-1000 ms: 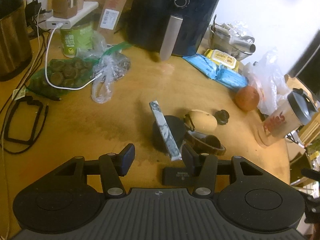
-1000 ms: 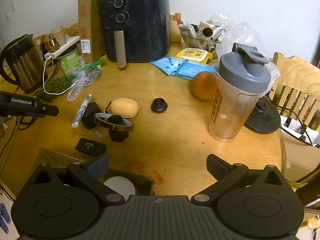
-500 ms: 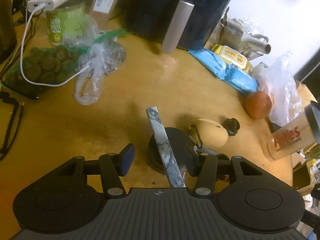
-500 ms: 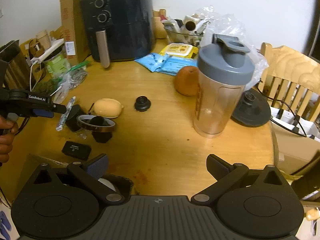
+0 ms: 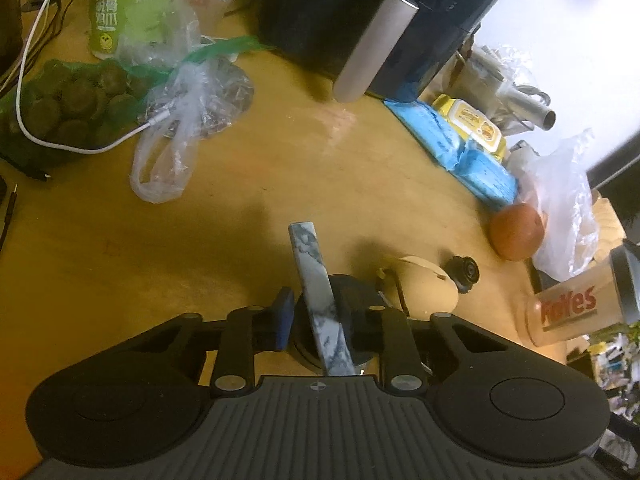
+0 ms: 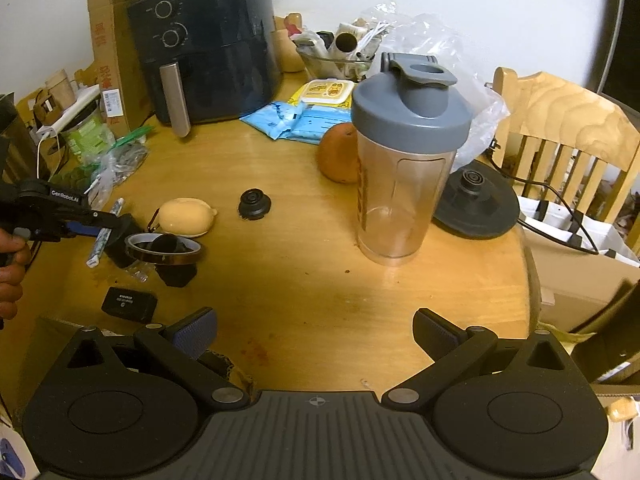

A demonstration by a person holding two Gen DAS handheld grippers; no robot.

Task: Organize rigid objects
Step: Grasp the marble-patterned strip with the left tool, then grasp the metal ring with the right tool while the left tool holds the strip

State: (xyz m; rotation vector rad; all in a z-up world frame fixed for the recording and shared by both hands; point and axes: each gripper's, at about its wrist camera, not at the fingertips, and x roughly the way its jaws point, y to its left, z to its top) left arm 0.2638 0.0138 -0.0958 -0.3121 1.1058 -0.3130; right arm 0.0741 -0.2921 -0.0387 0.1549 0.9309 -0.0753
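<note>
My left gripper (image 5: 324, 316) straddles a marbled flat bar (image 5: 318, 300) that leans on a black round object (image 5: 352, 304) on the wooden table (image 5: 240, 216). Its fingers are partly closed around both, though I cannot tell whether the pads touch yet. My right gripper (image 6: 314, 330) hangs wide open, holding nothing. I judge the pickup underway; next comes squeezing, then lifting.

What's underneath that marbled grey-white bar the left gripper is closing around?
The marbled grey-white bar leans on a round black object between the left gripper fingers. What that black object is, and the bar's lower end, stay hidden by the gripper body.
</note>
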